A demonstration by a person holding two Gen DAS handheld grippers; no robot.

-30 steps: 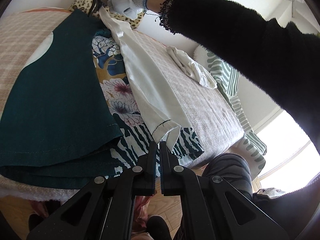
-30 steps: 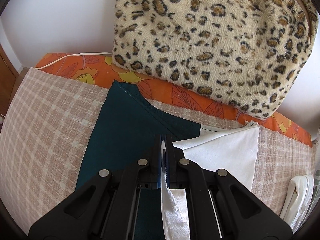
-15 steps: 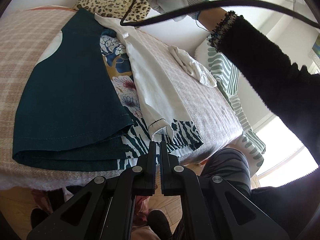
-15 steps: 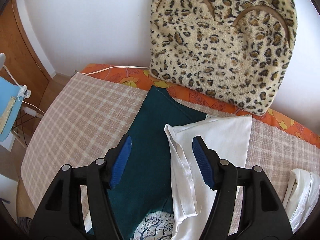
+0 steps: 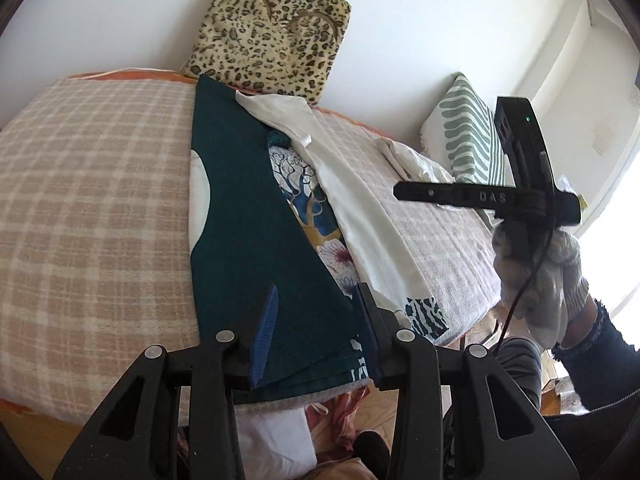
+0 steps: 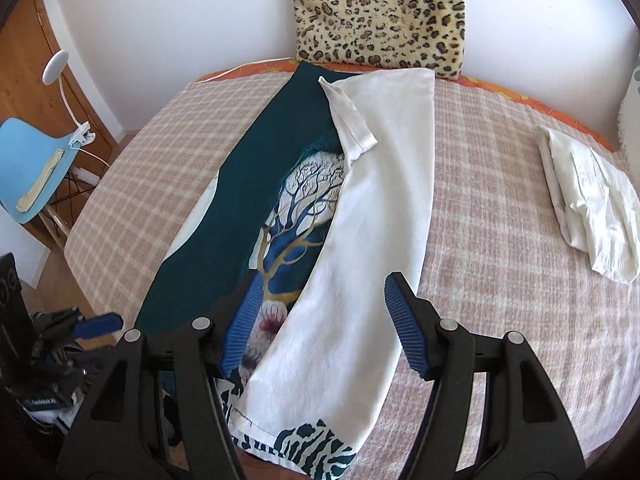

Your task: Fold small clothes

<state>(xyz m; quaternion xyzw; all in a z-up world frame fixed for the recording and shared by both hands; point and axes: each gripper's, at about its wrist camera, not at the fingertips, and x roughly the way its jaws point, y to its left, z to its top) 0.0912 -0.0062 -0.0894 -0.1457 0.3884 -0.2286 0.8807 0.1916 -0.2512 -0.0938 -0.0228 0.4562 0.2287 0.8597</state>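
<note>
With both the left gripper (image 5: 316, 320) and right gripper (image 6: 322, 320) hovering, fingers apart and empty, over the printed garment (image 6: 316, 216) on the checked bed (image 6: 500, 216), a careless pinch could drag its folded-in side panels askew.

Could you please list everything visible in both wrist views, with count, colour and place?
printed garment: one, teal with a tree print and white inner side, both sides folded inward, mid-bed
small folded cloth: one, white, on the bed right of the garment
checked blanket: one, beige and white, covering the bed
leopard cushion: one, tan with black spots, against the wall
striped pillow: one, green and white, far right
chair: one, light blue, left of the bed
clip lamp: one, white, on the chair
left claw: open, over the teal hem
right claw: open, above the garment
</note>
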